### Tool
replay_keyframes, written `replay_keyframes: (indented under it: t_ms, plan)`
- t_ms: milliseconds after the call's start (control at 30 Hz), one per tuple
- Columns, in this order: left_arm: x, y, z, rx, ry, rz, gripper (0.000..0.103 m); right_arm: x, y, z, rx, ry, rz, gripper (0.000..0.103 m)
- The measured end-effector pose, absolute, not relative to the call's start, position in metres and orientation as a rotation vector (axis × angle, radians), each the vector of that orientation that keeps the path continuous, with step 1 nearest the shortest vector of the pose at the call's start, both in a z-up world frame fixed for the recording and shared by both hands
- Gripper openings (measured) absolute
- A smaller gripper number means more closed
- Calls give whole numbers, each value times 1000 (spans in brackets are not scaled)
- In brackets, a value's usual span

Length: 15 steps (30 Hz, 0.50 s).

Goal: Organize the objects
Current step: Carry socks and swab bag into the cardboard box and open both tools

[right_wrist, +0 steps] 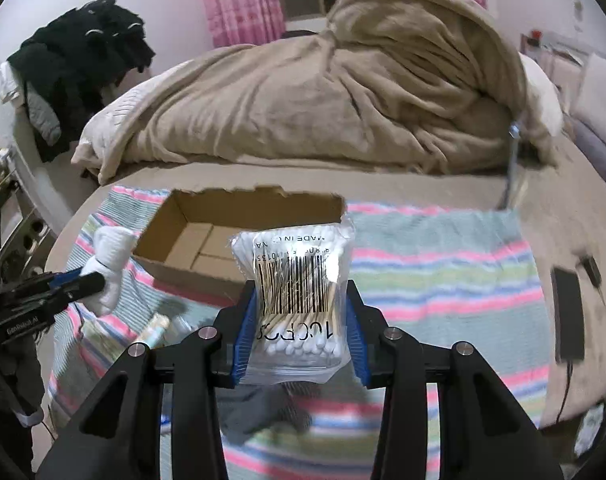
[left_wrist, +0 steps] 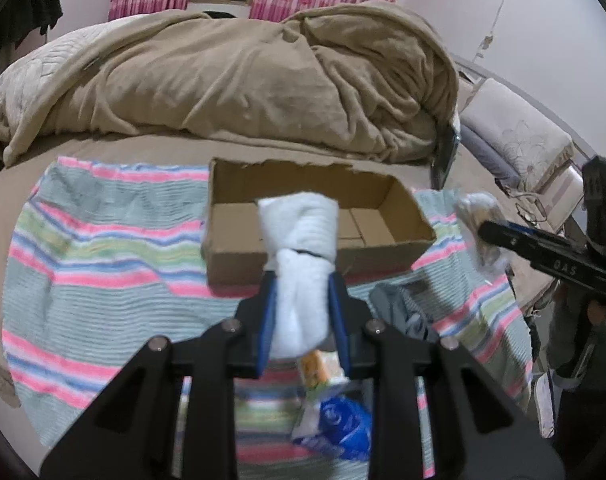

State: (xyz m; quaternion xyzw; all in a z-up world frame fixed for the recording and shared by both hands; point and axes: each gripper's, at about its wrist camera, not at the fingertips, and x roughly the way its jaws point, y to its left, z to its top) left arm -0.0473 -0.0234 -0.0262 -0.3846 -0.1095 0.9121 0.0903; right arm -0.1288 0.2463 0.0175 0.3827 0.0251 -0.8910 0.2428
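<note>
An open, empty cardboard box (left_wrist: 379, 200) lies on a striped towel (left_wrist: 103, 248) on the bed; it also shows in the right wrist view (right_wrist: 191, 212). My left gripper (left_wrist: 303, 280) is shut on a rolled white cloth (left_wrist: 299, 240) and holds it just in front of the box; the cloth also shows in the right wrist view (right_wrist: 109, 264). My right gripper (right_wrist: 303, 292) is shut on a clear bag of cotton swabs (right_wrist: 299, 292), held above the towel near the box's front right; the bag also shows in the left wrist view (left_wrist: 479, 232).
A grey garment (left_wrist: 403, 312), an orange packet (left_wrist: 315, 366) and a blue-white packet (left_wrist: 339, 424) lie on the towel under the grippers. A rumpled tan blanket (right_wrist: 323, 100) fills the bed behind the box. A black device with cable (right_wrist: 569, 316) lies at the right.
</note>
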Motion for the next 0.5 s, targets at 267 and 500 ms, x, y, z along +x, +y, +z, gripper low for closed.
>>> replay_keyframes:
  t_ms: [267,500]
  plan:
    - [-77,-13,-22,-1123,-303,2691,26,-152,225,29,984,99,-2424,43]
    - [-112,-3,-21,-1103,-314,2672,26,-179,211,19,992,89,-2407,43]
